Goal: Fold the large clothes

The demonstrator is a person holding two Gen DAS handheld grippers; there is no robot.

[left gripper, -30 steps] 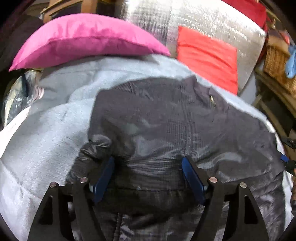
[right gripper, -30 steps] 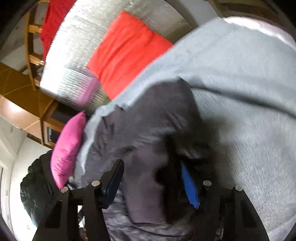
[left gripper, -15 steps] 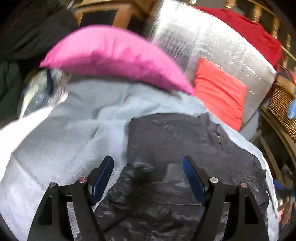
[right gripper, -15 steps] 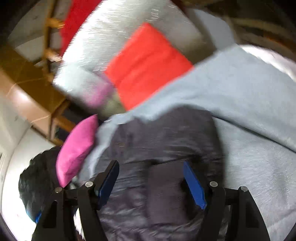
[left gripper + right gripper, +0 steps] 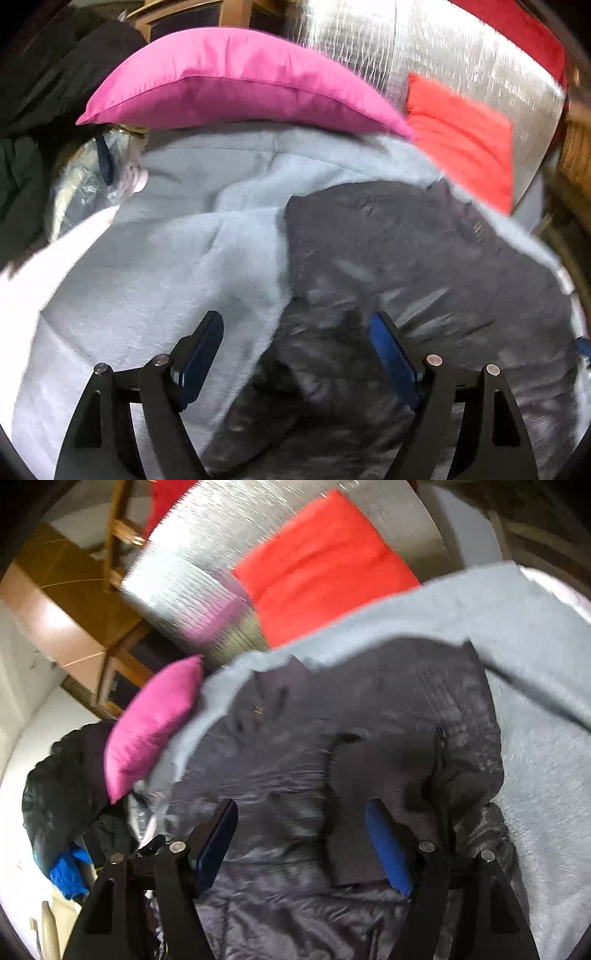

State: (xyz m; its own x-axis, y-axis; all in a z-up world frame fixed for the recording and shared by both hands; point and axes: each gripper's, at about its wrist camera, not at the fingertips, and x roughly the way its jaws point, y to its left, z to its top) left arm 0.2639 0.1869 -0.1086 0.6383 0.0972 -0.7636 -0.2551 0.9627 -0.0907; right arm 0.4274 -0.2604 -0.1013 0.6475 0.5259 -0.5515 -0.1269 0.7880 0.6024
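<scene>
My left tool (image 5: 295,350) and right tool (image 5: 301,834) have both just been opening; jaws apart, gripping nothing. The dark jacket (image 5: 424,266) lies on the grey blanket (image 5: 166,266), toward its far edge by the pink cushion (image 5: 229,81)

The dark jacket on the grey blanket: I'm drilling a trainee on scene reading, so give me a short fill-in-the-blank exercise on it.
1. The dark jacket lies on a ____ blanket.
2. The cushion behind the blanket's far edge is ____.
3. The left gripper and right gripper both have ____ jaws, gripping nothing.
4. The cushion against the silver backrest is ____.

Missing words: grey; pink; open; red
</scene>
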